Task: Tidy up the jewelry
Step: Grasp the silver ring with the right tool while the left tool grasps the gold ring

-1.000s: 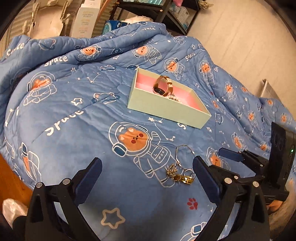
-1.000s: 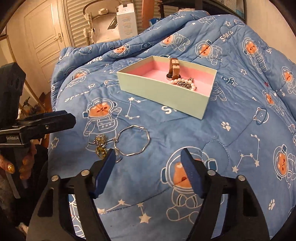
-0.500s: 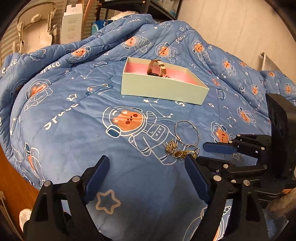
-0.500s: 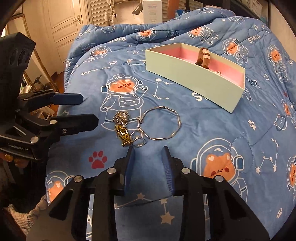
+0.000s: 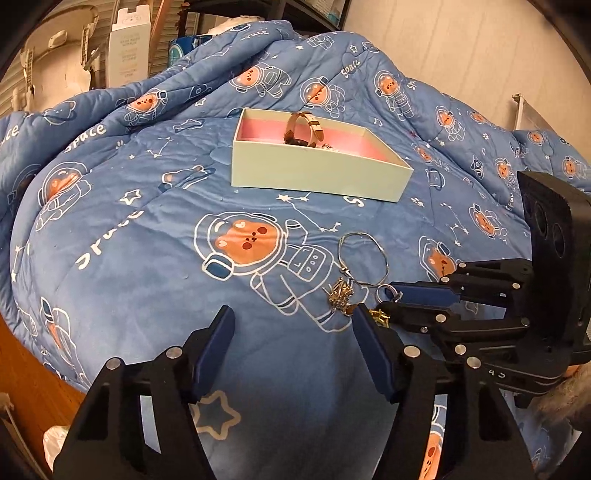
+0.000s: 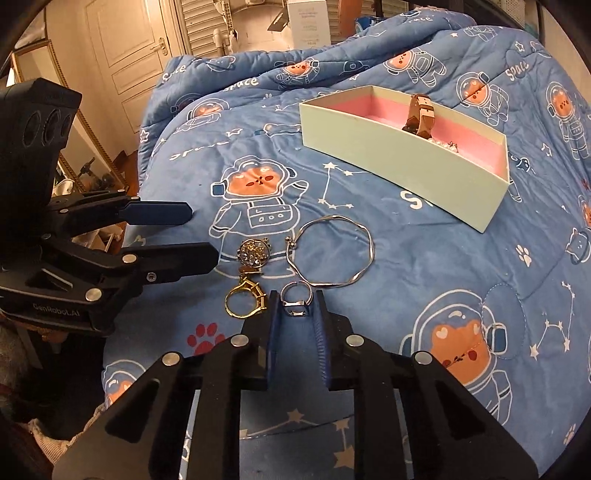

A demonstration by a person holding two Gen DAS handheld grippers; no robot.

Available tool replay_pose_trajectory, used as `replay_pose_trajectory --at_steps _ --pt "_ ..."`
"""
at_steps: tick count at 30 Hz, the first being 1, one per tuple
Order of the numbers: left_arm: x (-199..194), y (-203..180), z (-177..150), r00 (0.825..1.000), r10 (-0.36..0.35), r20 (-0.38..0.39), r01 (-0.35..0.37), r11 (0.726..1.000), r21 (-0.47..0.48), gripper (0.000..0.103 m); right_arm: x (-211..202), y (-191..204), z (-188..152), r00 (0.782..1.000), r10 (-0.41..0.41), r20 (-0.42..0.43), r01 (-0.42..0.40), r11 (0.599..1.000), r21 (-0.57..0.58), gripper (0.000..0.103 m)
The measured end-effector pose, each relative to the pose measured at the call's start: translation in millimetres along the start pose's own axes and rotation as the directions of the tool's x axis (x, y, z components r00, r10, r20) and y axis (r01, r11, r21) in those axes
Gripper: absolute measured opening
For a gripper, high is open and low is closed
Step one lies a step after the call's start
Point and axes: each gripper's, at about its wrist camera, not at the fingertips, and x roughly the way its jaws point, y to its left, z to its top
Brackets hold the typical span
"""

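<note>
On the blue astronaut blanket lie a silver bangle, a crystal charm, a gold ring and a silver ring. My right gripper points down at the blanket. Its jaws are closing and the pads press on the silver ring. My left gripper hovers just left of the charm. Its jaws are closing with only blanket between them. The mint box with pink lining holds a brown-strap watch and pearls.
The blanket drops off to a wooden floor at the left. White cartons and a dark shelf stand behind the bed. A cream door is at the far left in the right wrist view.
The right gripper came down to the jewelry pile and its jaws narrowed from wide to tight around the silver ring. The left jaws also narrowed, and the left gripper rolled a little.
</note>
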Motion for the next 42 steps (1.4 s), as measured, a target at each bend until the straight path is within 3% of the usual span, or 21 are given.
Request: replay_pose_trajectory --at_steps 4,6,19,25,42 --pt "9 -8 5 0.999 -0.034 -0.024 0.034 0.999 0.022 0.047 -5 -1 -4 1.0 -0.003 0.003 0.003 1.0 0.02 0.018" --pt "13 -13 7 0.999 -0.038 -0.029 0.039 0.999 0.028 0.044 -8 -1 -6 1.0 -0.01 0.007 0.009 1.0 0.027 0.019" --pt "7 -46 -9 0.997 -0.064 -0.044 0.068 0.994 0.084 0.043 -22 -11 -24 0.999 -0.049 0.007 0.048 0.995 0.088 0.019" --pt "21 -57 -9 0.996 -0.058 -0.069 0.066 0.992 0.108 0.029 -26 -16 -29 0.998 -0.061 0.005 0.06 0.992 0.113 0.018" --pt "12 -55 -9 0.997 -0.057 -0.053 0.062 0.994 0.092 0.024 -29 -18 -32 0.998 -0.065 0.012 0.063 0.988 0.142 0.019"
